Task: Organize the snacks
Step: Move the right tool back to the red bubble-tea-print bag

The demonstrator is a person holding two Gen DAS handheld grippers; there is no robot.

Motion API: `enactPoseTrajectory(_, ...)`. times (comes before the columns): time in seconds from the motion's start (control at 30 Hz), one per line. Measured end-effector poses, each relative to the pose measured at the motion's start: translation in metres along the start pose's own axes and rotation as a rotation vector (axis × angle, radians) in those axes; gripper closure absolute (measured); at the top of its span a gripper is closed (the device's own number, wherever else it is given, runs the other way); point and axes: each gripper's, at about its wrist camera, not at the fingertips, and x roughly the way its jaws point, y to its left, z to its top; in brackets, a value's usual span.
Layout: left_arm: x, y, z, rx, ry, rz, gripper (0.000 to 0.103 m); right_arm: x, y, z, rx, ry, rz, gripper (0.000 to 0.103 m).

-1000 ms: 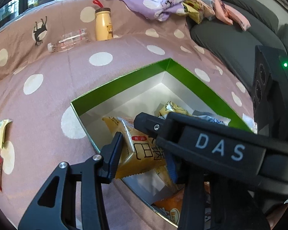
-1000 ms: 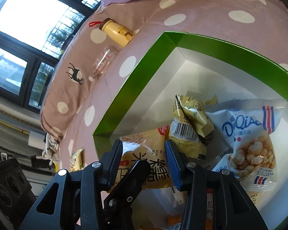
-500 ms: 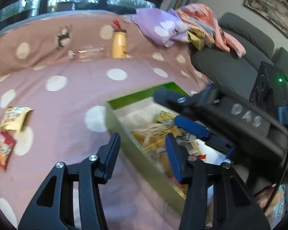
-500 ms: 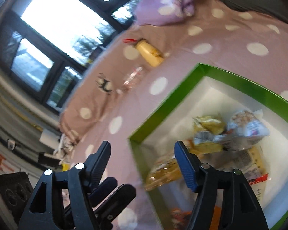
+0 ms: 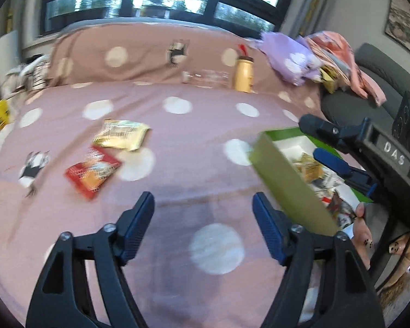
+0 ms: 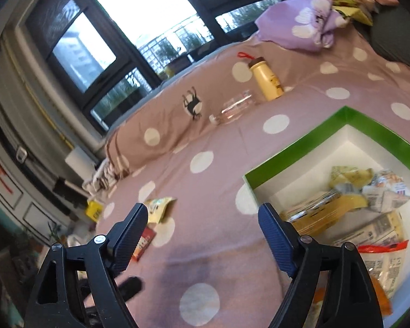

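Left of the green box [image 6: 295, 153], whose snack packets are showing blurred, both left tongs [image 5: 202, 216] and right tongs [image 6: 201, 228] are gaping empty.

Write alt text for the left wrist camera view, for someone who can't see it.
Open, empty left tongs hover over a pink polka-dot bedspread, with a yellow snack packet and a red snack packet lying loose ahead to the left. At right sits a green box holding snacks, with the right tongs above it; the image is motion-blurred.
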Motion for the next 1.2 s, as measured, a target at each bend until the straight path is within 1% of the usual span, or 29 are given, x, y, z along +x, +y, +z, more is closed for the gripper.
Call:
enactPoseTrajectory(0.03,-0.004,0.009,-0.003,-0.012,-0.006,0.009,0.021,0.002,0.005,-0.003,-0.017,0.005,-0.012,0.02)
enactPoseTrajectory(0.2,-0.016,0.045,-0.017,-0.068,-0.004,0.104,0.021,0.015,0.034,-0.023,-0.128,0.022,-0.061,0.02)
enactPoseTrajectory(0.3,-0.022,0.064,-0.025,-0.089,-0.014,0.116,0.02,0.025,0.046,-0.035,-0.181,0.059,-0.071,0.02)
enactPoseTrajectory(0.33,-0.023,0.071,-0.025,-0.099,-0.007,0.131,0.02,0.028,0.049,-0.039,-0.194,0.074,-0.07,0.02)
enactPoseTrajectory(0.4,-0.025,0.083,-0.025,-0.135,-0.007,0.157,0.02,0.037,0.056,-0.048,-0.215,0.103,-0.07,0.02)
enactPoseTrajectory(0.53,-0.031,0.105,-0.021,-0.202,-0.017,0.181,0.02,0.054,0.068,-0.065,-0.25,0.169,-0.068,0.02)
enactPoseTrajectory(0.67,-0.033,0.125,-0.018,-0.259,-0.016,0.21,0.02,0.068,0.081,-0.08,-0.3,0.213,-0.083,0.02)
enactPoseTrajectory(0.83,-0.037,0.148,-0.016,-0.313,-0.017,0.26,0.019,0.085,0.091,-0.089,-0.315,0.278,-0.071,0.02)
enactPoseTrajectory(0.9,-0.034,0.155,-0.015,-0.329,-0.006,0.254,0.018,0.093,0.093,-0.088,-0.303,0.309,-0.063,0.02)
enactPoseTrajectory(1.0,-0.023,0.163,-0.013,-0.354,0.025,0.216,0.018,0.109,0.097,-0.081,-0.253,0.364,-0.014,0.02)
enactPoseTrajectory(1.1,-0.007,0.165,-0.008,-0.354,0.056,0.199,0.018,0.127,0.104,-0.07,-0.209,0.406,0.031,0.02)
enactPoseTrajectory(1.2,0.01,0.164,-0.002,-0.348,0.081,0.179,0.019,0.153,0.12,-0.059,-0.217,0.452,0.059,0.02)
